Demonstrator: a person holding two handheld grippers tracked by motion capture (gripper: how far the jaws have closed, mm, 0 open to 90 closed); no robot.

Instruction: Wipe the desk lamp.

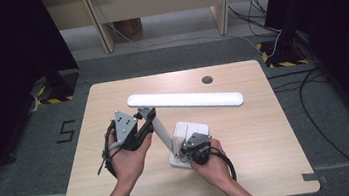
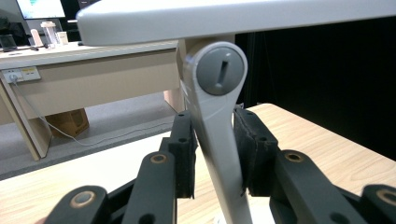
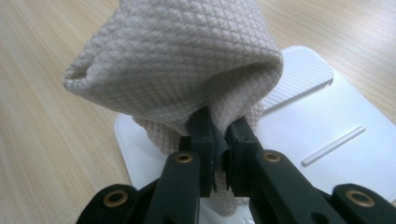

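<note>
1. The bench point(image 1: 124, 195) carries a white desk lamp, which serves as the landmark here; the lamp stands about mid-bench, a little toward the person's side.
2. The lamp head point(image 1: 185, 99) is a long bar lying roughly level above the lamp's base, reaching out to the right of the hinge.
3. The lamp arm point(image 2: 219, 154) slants up from the base to a grey hinge cap point(image 2: 220, 70) under the head.
4. The lamp base point(image 3: 327, 135) is a flat white plate at the foot of the arm.
5. The left gripper point(image 2: 212, 154) has its jaws set around the arm just below the hinge, pads at either side (contact looks light, perhaps only on one side).
6. The right gripper point(image 3: 219, 140) has its jaws clamped on a bunched quilted cloth point(image 3: 177, 60), held right over the base.
7. To wipe well, I judge the left should steady the arm firmly while the cloth is drawn flat across the base in even strokes, without tipping the lamp.
</note>
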